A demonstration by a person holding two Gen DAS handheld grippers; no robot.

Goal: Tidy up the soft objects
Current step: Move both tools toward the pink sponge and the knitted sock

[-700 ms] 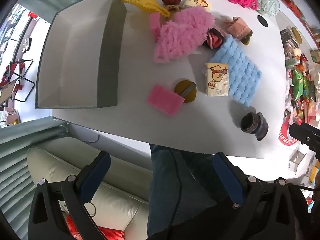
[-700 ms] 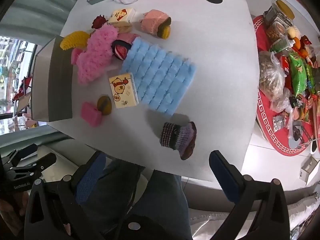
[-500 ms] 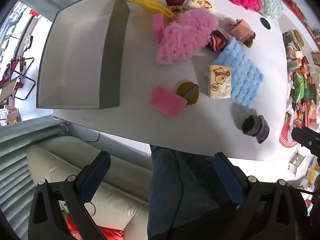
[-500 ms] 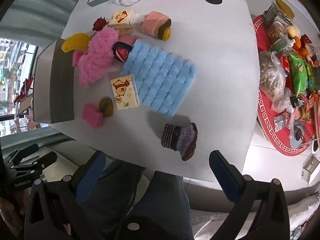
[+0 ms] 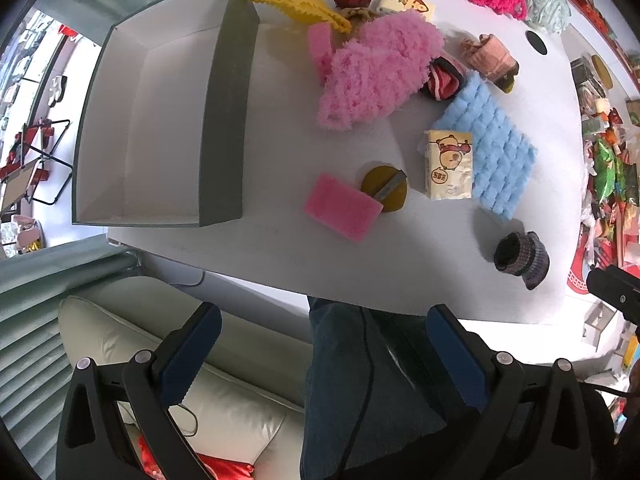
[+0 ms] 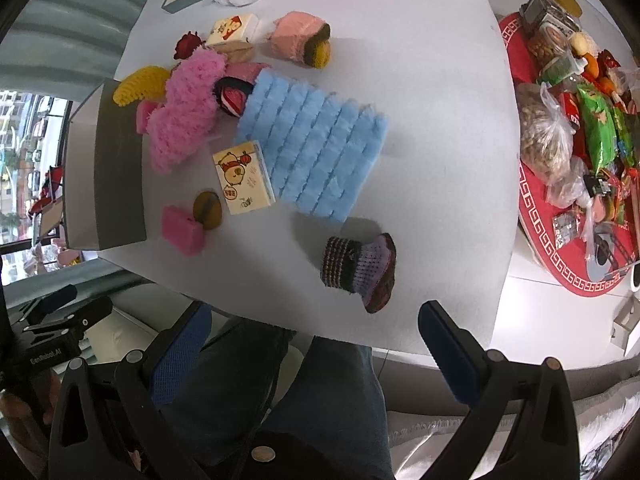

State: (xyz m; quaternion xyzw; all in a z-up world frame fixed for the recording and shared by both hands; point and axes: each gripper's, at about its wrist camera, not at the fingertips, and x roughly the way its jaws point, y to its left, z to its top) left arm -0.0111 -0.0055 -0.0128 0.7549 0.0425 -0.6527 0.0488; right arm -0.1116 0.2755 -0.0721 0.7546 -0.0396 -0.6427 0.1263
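Note:
An empty grey box (image 5: 160, 112) stands at the left end of the white table (image 5: 280, 240). Soft things lie to its right: a pink sponge (image 5: 342, 207), a fluffy pink cloth (image 5: 376, 76), a blue quilted pad (image 5: 486, 152) (image 6: 316, 148), a tissue pack (image 5: 448, 164) (image 6: 244, 178), a knitted purple bootie (image 5: 520, 258) (image 6: 360, 268) and a yellow knitted banana (image 5: 296, 6). My left gripper (image 5: 324, 344) hangs open above the near table edge, over a person's jeans. My right gripper (image 6: 312, 344) is open too, just short of the bootie. Neither holds anything.
A brown round pad (image 5: 384, 188) sits beside the sponge. A second tissue pack (image 6: 232, 32), a pink knitted roll (image 6: 300, 38) and a red rose (image 6: 188, 44) lie further back. Snack bags on a red mat (image 6: 576, 160) crowd the right. A cream sofa (image 5: 160, 340) is below.
Both views have shifted slightly, so the table objects sit a little lower and nearer in the frames. Both grippers stay open and empty; nothing on the table has moved.

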